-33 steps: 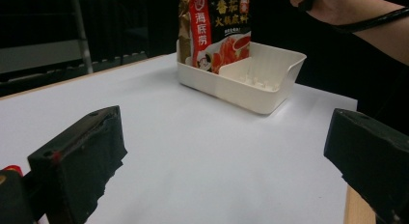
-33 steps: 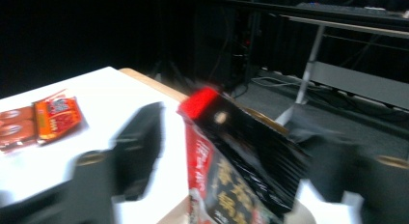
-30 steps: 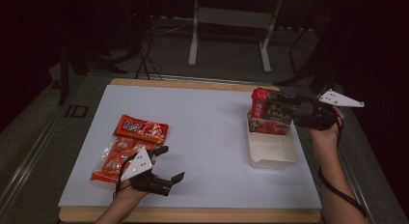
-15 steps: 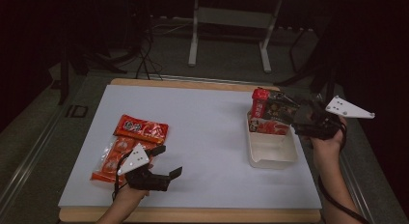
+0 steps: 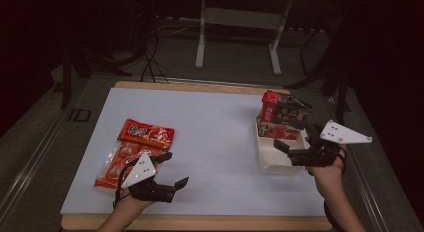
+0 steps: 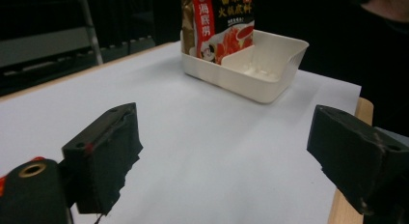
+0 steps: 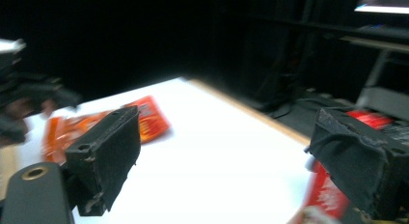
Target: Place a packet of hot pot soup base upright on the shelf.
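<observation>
On the right side of the white mat (image 5: 215, 137) sits a cream tray (image 5: 272, 159), and I place everything else by it. At the tray's far end stand two upright packets, a red one (image 5: 270, 106) and, just beside it, a dark soup-base pouch (image 5: 292, 111); another red packet (image 5: 280, 132) lies flat inside, just in front of them. The tray's near part is bare. My right gripper (image 5: 296, 148) hangs at the tray's near right corner, over its rim, jaws spread wide with nothing between them; my right hand (image 5: 327, 169) is just behind it. Well across the mat from the tray, on its left, lie two orange-red snack bags: one (image 5: 146, 134) farther from me, a longer clear-fronted one (image 5: 117, 162) nearer, touching or overlapping at their meeting edge. My left gripper (image 5: 172, 169) is at the near side of those bags, pointing toward the tray, jaws likewise parted and empty. In the left gripper view the tray (image 6: 251, 64) shows beyond my open jaws, the pouch (image 6: 219, 21) standing in its far compartment.
</observation>
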### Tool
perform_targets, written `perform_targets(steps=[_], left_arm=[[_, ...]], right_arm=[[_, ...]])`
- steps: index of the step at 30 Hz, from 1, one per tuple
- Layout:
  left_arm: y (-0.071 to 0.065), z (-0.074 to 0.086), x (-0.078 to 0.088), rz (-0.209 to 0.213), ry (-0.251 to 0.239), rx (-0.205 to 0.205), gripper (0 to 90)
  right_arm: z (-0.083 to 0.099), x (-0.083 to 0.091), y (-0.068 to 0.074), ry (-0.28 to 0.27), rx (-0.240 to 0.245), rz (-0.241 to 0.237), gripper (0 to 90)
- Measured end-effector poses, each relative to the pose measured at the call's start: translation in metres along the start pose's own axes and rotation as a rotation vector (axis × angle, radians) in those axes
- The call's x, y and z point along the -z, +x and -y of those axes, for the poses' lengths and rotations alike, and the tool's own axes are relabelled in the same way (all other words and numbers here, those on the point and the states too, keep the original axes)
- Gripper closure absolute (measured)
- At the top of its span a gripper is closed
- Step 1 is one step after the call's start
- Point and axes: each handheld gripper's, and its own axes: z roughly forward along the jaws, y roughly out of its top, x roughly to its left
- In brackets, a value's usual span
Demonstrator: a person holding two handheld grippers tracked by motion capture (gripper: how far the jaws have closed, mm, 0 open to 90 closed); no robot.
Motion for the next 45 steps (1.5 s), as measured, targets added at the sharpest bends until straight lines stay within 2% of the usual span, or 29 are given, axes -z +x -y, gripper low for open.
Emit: perform_targets(steps=[2,3,5,7,9,12,13,14,15,16,18,19,20,21,22,25,27,28,30,31,32,33,34,35,38,39,41,42,45], left_arm=[[0.0,-0.001,0.001,0.003,-0.002,0.0,15.0],[0.0,-0.002,0.004,-0.001,-0.014,-0.001,16.1],[0.001,-0.003,0.008,-0.021,-0.016,-0.007,20.8],[0.002,-0.003,0.01,-0.021,-0.026,0.0,23.5],[0.004,-0.004,0.016,-0.036,-0.038,-0.004,39.3],[0.007,-0.007,0.027,-0.11,-0.013,-0.02,50.8],[0.007,-0.007,0.027,-0.11,-0.013,-0.02,56.3],[0.011,-0.007,0.033,-0.132,-0.005,-0.009,61.2],[0.013,-0.007,0.036,-0.152,-0.003,-0.01,64.6],[0.013,-0.007,0.036,-0.152,-0.003,-0.01,69.7],[0.021,-0.004,0.046,-0.209,0.023,0.017,74.0],[0.021,-0.004,0.046,-0.209,0.023,0.017,79.7],[0.025,-0.002,0.05,-0.228,0.038,0.022,79.7],[0.028,0.0,0.055,-0.257,0.051,0.031,87.5],[0.036,0.004,0.063,-0.305,0.085,0.051,90.0],[0.048,0.013,0.076,-0.386,0.141,0.047,90.0],[0.053,0.017,0.08,-0.406,0.158,0.058,90.0],[0.061,0.025,0.085,-0.459,0.202,0.054,90.0],[0.07,0.035,0.089,-0.493,0.244,0.077,90.0],[0.07,0.035,0.089,-0.493,0.244,0.077,90.0],[0.078,0.045,0.092,-0.52,0.303,0.09,90.0],[0.078,0.045,0.092,-0.52,0.303,0.09,90.0],[0.085,0.056,0.093,-0.548,0.36,0.124,90.0],[0.088,0.061,0.094,-0.564,0.378,0.133,90.0],[0.094,0.071,0.094,-0.585,0.412,0.153,90.0],[0.097,0.075,0.093,-0.614,0.426,0.145,90.0],[0.106,0.085,0.09,-0.624,0.454,0.177,90.0],[0.11,0.089,0.087,-0.605,0.48,0.186,90.0],[0.114,0.094,0.083,-0.604,0.514,0.176,90.0]], right_arm=[[0.003,-0.001,0.004,0.006,-0.008,-0.01,10.8],[0.009,-0.005,0.012,0.018,-0.016,-0.035,10.8],[0.014,-0.006,0.017,0.005,-0.034,-0.067,11.9],[0.017,-0.006,0.02,0.0,-0.04,-0.07,13.7],[0.019,-0.006,0.024,-0.004,-0.022,-0.086,14.7],[0.024,-0.005,0.032,-0.002,-0.035,-0.075,17.6],[0.024,-0.004,0.033,0.008,-0.04,-0.073,16.9],[0.025,-0.004,0.034,0.017,-0.052,-0.078,15.4],[0.026,-0.003,0.034,0.013,-0.067,-0.086,14.1],[0.027,-0.002,0.035,0.002,-0.076,-0.09,13.4],[0.03,-0.001,0.036,-0.001,-0.095,-0.091,12.8],[0.031,0.0,0.037,0.001,-0.091,-0.083,12.8],[0.031,0.0,0.037,0.001,-0.091,-0.083,12.8],[0.032,-0.001,0.039,0.012,-0.081,-0.079,12.8],[0.033,-0.001,0.041,0.009,-0.076,-0.084,12.8],[0.032,0.0,0.045,0.003,-0.066,-0.092,12.8],[0.031,0.0,0.047,-0.002,-0.066,-0.105,12.7],[0.03,0.001,0.047,-0.004,-0.062,-0.112,12.7],[0.029,0.002,0.047,-0.012,-0.07,-0.127,12.8],[0.029,0.002,0.047,-0.012,-0.07,-0.127,12.8],[0.029,0.001,0.047,-0.011,-0.086,-0.132,13.0],[0.03,0.001,0.048,-0.009,-0.079,-0.128,13.1],[0.031,0.001,0.049,-0.007,-0.076,-0.127,13.2],[0.032,0.0,0.05,-0.004,-0.08,-0.134,13.2],[0.034,-0.004,0.053,0.01,-0.078,-0.149,13.3],[0.035,-0.005,0.053,0.009,-0.077,-0.159,13.3],[0.035,-0.007,0.055,0.014,-0.077,-0.169,13.4],[0.034,-0.008,0.056,0.015,-0.07,-0.168,13.5],[0.033,-0.008,0.056,0.014,-0.074,-0.182,13.6]])
